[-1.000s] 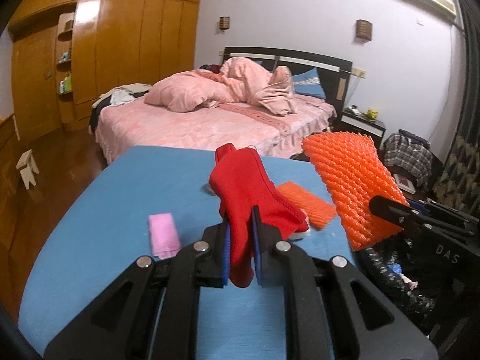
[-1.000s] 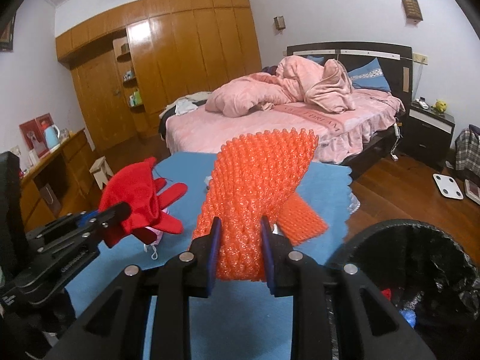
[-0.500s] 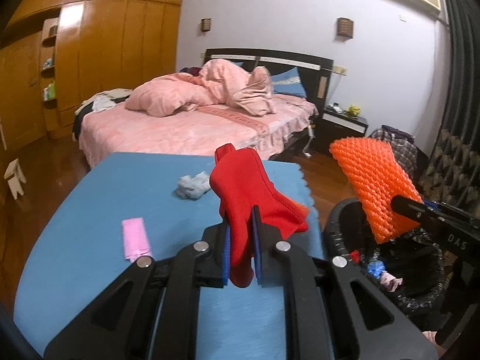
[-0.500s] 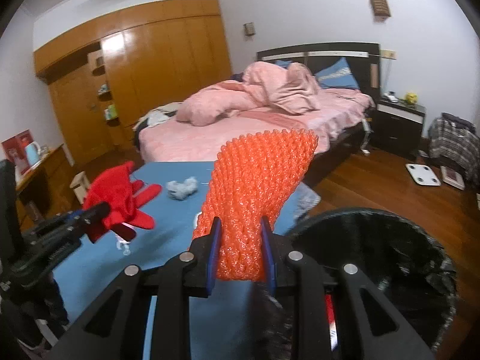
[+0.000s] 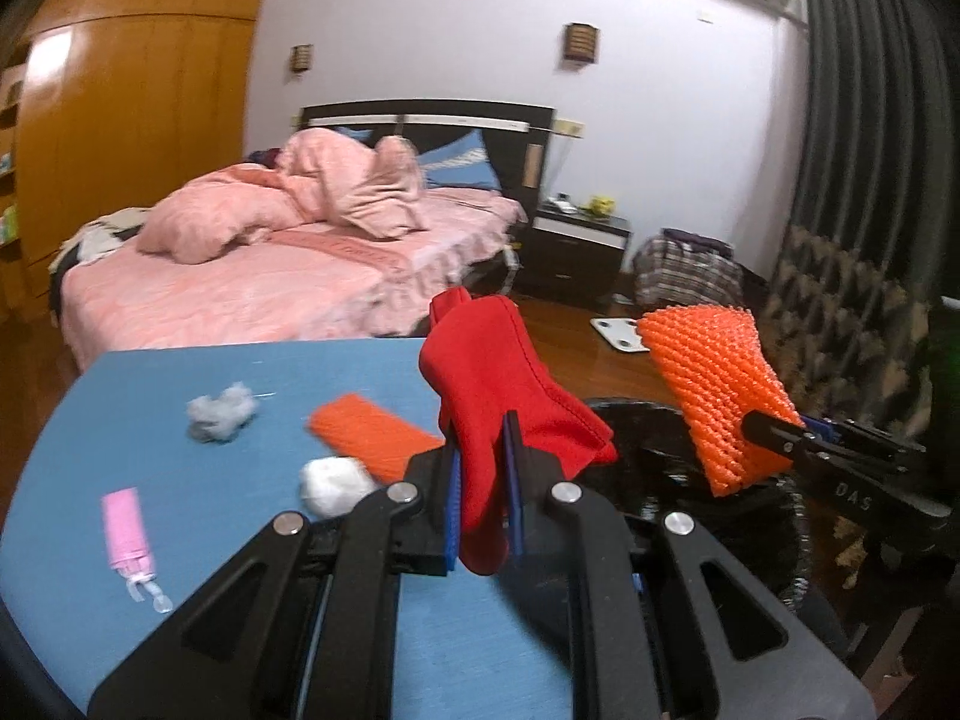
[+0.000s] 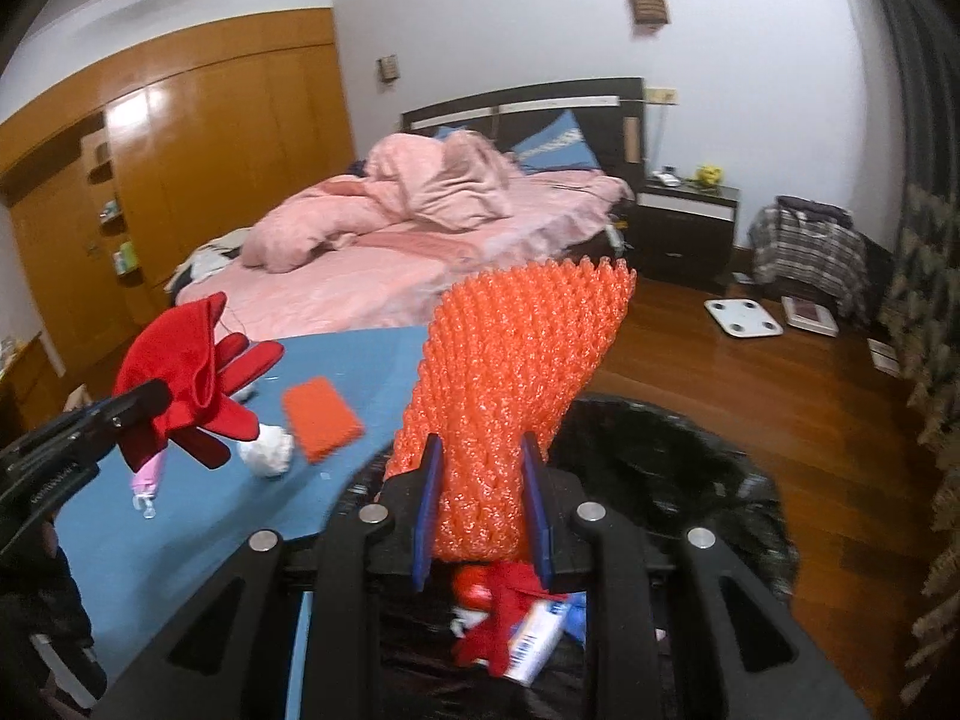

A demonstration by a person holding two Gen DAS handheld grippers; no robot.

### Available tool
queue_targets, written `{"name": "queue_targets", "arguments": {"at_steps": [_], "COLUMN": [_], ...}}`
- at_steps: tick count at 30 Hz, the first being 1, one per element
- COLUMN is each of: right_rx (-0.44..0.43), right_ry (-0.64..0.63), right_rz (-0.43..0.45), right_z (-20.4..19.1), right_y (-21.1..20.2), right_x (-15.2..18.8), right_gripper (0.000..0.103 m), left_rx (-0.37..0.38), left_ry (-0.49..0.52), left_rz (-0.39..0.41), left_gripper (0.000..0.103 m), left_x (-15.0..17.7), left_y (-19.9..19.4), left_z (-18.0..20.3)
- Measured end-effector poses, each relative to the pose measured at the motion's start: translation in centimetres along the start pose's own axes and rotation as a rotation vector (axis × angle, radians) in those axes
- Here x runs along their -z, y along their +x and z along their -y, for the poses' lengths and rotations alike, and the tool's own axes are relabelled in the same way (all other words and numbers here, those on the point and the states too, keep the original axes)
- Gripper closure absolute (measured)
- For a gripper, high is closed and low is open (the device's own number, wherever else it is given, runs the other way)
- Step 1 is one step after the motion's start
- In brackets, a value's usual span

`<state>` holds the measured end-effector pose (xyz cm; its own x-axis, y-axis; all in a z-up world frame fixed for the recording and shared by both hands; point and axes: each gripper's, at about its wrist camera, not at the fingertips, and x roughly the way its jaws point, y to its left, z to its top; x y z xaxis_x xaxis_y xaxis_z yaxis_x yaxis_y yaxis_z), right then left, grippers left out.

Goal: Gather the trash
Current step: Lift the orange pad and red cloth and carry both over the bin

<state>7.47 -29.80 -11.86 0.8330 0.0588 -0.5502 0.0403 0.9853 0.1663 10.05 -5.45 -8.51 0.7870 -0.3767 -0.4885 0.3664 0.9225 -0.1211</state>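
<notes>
My left gripper (image 5: 483, 468) is shut on a red glove (image 5: 504, 378), held above the blue table's (image 5: 120, 396) right edge; the glove also shows in the right wrist view (image 6: 192, 372). My right gripper (image 6: 483, 480) is shut on an orange foam net (image 6: 516, 372), held over the black trash bin (image 6: 690, 480); the net also shows in the left wrist view (image 5: 714, 396). The bin holds red and white trash (image 6: 516, 618). On the table lie an orange foam piece (image 5: 366, 432), a white wad (image 5: 333, 483), a grey wad (image 5: 219, 411) and a pink tube (image 5: 126, 531).
A pink bed (image 5: 270, 264) stands behind the table, with a dark nightstand (image 5: 570, 252) and a plaid bag (image 5: 684, 270) to its right. A white scale (image 6: 744, 318) lies on the wooden floor. Wooden wardrobes (image 6: 180, 168) line the left wall.
Both grippers have swung right with their loads. The orange net went from above the table to above the bin. The bin now fills the lower right wrist view.
</notes>
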Motion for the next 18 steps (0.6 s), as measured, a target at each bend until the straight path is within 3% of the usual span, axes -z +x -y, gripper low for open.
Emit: {"name": "queue_targets", "arguments": {"at_steps": [13,16,18], "right_rx": [0.108,0.129,0.149], "right_ry": [0.049,0.058,0.063], "right_rz": [-0.010,-0.018,-0.025], "right_z": [4.6,5.4,5.8], "right_y": [-0.7,-0.7,-0.6], "right_x": [0.5,0.8,1.0], "right_gripper": [0.077,0.072,0.069], "left_rx": [0.136,0.161,0.174], "left_ry": [0.045,0.056,0.058], "left_rz": [-0.067,-0.084,-0.091], "left_gripper": [0.091,0.083,0.069], "left_x": [0.3,0.4,0.4], "left_y": [5.9,6.8,7.1], "left_z": [5.5,6.3,6.5]}}
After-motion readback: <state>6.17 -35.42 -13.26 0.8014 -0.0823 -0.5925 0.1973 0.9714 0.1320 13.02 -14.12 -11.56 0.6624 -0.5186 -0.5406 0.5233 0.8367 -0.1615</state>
